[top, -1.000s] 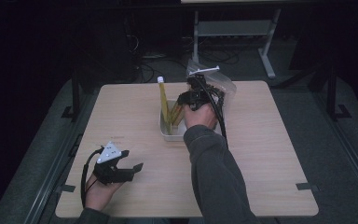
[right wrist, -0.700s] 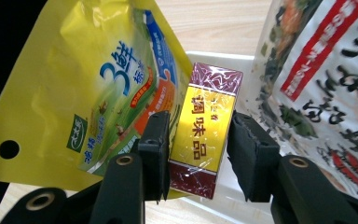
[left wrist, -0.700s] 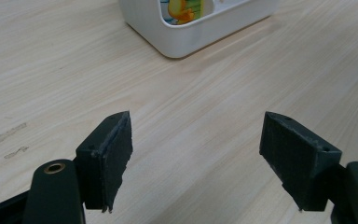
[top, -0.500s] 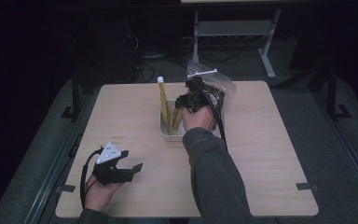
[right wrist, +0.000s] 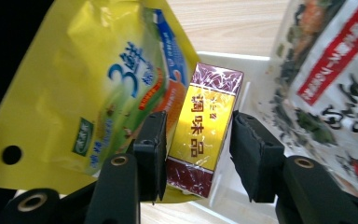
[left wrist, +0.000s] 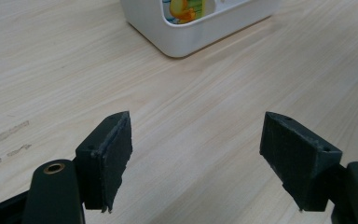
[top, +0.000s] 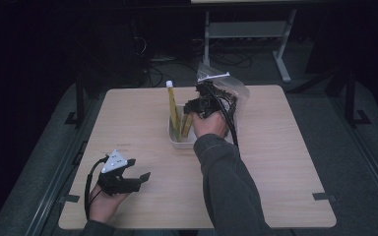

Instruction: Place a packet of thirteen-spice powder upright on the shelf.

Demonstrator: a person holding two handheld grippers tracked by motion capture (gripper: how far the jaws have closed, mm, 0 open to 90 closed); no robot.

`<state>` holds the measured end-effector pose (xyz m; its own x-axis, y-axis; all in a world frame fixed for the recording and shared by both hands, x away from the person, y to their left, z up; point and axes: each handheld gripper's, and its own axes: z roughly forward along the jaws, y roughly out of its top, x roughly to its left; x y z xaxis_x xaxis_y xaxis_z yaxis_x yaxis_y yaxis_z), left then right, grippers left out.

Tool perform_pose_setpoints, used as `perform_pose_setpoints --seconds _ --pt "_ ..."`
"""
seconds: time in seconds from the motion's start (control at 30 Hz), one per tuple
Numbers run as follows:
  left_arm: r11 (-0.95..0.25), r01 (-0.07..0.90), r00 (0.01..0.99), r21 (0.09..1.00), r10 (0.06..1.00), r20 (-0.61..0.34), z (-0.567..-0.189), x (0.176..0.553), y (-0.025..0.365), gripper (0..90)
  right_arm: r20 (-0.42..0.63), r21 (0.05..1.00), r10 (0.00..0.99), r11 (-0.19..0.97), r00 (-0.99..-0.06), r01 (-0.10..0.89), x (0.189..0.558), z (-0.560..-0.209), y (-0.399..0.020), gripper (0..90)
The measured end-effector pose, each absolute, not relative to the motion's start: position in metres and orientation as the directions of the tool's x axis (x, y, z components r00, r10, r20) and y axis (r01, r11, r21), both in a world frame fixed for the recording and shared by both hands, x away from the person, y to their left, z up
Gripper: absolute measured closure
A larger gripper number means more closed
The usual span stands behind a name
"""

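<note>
A white bin stands mid-table with a tall yellow pouch upright in it. In the right gripper view a gold and maroon box stands in the white bin beside the yellow pouch. My right gripper straddles the box; its jaws have just been opening, and a gap shows at the right pad. From above, the right gripper hangs over the bin. My left gripper rests open near the front left, with nothing between its jaws.
A clear bag of dark dried food with a red label leans right behind the bin. The bin's corner lies ahead of the left gripper. Bare wooden tabletop extends to the right and front.
</note>
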<state>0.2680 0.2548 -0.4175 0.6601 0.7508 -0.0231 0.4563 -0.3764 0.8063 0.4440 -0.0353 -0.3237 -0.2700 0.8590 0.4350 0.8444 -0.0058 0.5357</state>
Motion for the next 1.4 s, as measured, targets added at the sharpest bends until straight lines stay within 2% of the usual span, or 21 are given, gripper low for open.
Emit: perform_pose_setpoints --seconds 0.33,0.83,1.4 --pt "-0.376 0.460 0.657 0.805 0.754 -0.023 -0.419 0.266 0.256 24.3 0.449 0.539 0.843 0.011 -0.297 0.843 0.445 -0.323 -0.031 54.2" --pt "-0.382 0.468 0.660 0.797 0.751 -0.029 -0.423 0.266 0.254 23.7 0.536 0.558 0.755 0.019 -0.378 0.829 0.433 -0.326 -0.048 45.2" --pt "-0.386 0.470 0.665 0.794 0.746 -0.031 -0.423 0.266 0.254 23.8 0.580 0.566 0.691 0.040 -0.432 0.823 0.421 -0.327 -0.055 43.4"
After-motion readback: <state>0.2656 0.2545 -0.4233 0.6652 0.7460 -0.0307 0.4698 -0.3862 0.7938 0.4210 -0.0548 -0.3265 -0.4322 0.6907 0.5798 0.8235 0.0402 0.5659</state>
